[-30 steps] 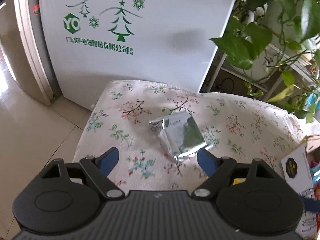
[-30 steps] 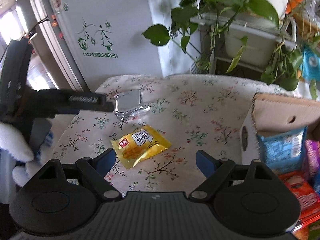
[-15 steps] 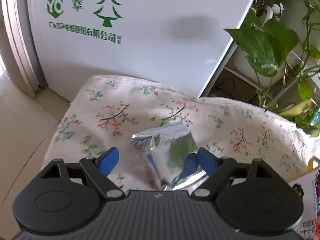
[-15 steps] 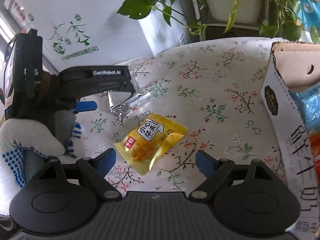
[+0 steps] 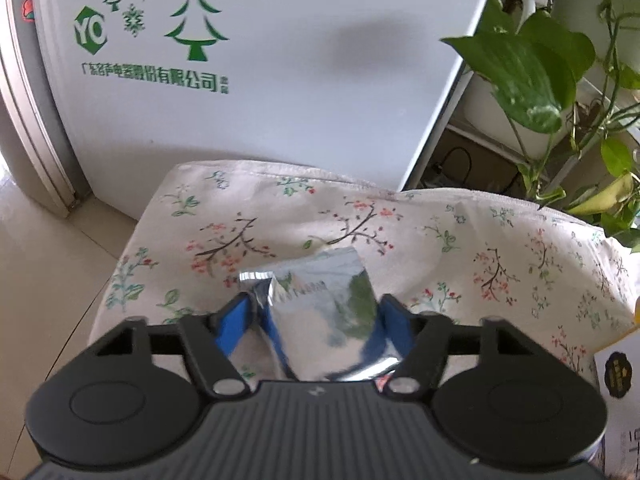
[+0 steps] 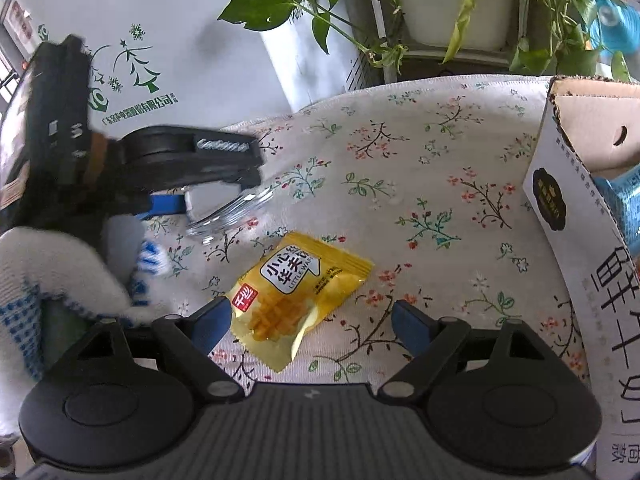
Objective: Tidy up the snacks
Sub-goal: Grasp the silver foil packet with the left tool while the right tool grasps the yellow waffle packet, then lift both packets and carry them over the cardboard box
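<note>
Between the blue pads: silver foil packet (image 5: 320, 320), crinkled, mirror-bright; left hand-held gripper (image 5: 316, 322) closing on it.
Right hand-held gripper (image 6: 312, 324): apart over yellow waffle packet (image 6: 300, 292).
Tabletop (image 6: 420, 184): bare floral cloth beyond; cardboard box (image 6: 576, 216) at right edge.

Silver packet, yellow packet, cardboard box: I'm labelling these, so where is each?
silver packet (image 5: 320, 320), left wrist view, its face.
yellow packet (image 6: 296, 292), right wrist view, its middle.
cardboard box (image 6: 560, 200), right wrist view, its side wall.

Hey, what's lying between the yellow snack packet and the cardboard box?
Nothing: in the right wrist view, only bare floral tablecloth lies between the yellow snack packet and the cardboard box.
</note>
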A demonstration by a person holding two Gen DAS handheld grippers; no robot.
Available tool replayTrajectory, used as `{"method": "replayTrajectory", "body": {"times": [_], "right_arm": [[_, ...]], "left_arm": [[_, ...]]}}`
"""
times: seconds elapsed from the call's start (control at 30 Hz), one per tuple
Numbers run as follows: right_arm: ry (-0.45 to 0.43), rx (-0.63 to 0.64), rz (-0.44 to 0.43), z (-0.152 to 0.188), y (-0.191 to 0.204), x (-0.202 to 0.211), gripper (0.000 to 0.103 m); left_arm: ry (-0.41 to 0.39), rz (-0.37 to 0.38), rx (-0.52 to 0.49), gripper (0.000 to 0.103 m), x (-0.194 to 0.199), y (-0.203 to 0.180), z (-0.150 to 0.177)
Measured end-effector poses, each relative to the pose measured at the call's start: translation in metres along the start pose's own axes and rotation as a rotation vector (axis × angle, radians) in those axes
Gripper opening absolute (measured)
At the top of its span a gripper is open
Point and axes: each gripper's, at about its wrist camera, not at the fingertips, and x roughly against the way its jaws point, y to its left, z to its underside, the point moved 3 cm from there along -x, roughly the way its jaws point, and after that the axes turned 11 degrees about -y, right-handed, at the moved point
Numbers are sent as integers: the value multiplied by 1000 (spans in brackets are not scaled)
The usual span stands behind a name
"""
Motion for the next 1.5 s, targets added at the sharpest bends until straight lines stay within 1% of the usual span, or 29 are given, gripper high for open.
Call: {"method": "replayTrajectory", "body": {"times": [0.2, 0.4, 0.5, 0.6, 0.7, 0.83, 0.93, 1.03, 1.1, 1.17, 1.2, 1.23, 1.27, 1.33, 1.4, 1.47, 1.5], "right_arm": [[-29, -34, 15, -3, 5, -7, 92], [-65, -53, 54, -6, 8, -13, 92], [-75, -19, 94, -7, 13, -18, 92], [-81, 68, 145, -3, 21, -23, 92], [-71, 173, 194, 1, 25, -22, 82], [-38, 216, 167, 0, 16, -13, 72], [3, 226, 134, 0, 7, -5, 72], [15, 197, 156, 0, -4, 2, 72], [21, 128, 122, -2, -10, 5, 74], [21, 57, 93, -4, -14, 7, 82], [20, 40, 90, -5, -15, 6, 83], [18, 39, 96, -4, -14, 5, 85], [8, 57, 109, -2, -12, 4, 86], [0, 107, 142, -1, -4, 0, 86], [-8, 148, 156, 1, 0, -5, 86], [-10, 197, 189, 2, 1, -9, 86], [-13, 201, 190, 1, 1, -10, 85]], "left_arm": [[29, 5, 10, 62, 9, 24, 2], [53, 11, 31, 61, 16, 41, 2], [49, 13, 7, 61, 17, 41, 4], [44, 11, -44, 61, 18, 38, 6], [43, 15, -91, 61, 19, 35, 8], [53, 34, -120, 61, 23, 36, 11], [60, 52, -135, 60, 27, 38, 14], [63, 66, -133, 61, 30, 41, 15], [60, 74, -109, 62, 31, 44, 15], [60, 80, -90, 64, 29, 45, 13], [57, 80, -83, 65, 28, 44, 12], [53, 82, -78, 69, 27, 44, 11], [52, 82, -81, 72, 25, 42, 11], [54, 64, -107, 75, 20, 37, 11], [41, 46, -145, 80, 16, 32, 12], [42, 39, -185, 89, 12, 26, 14], [45, 40, -209, 92, 11, 22, 16]]}}
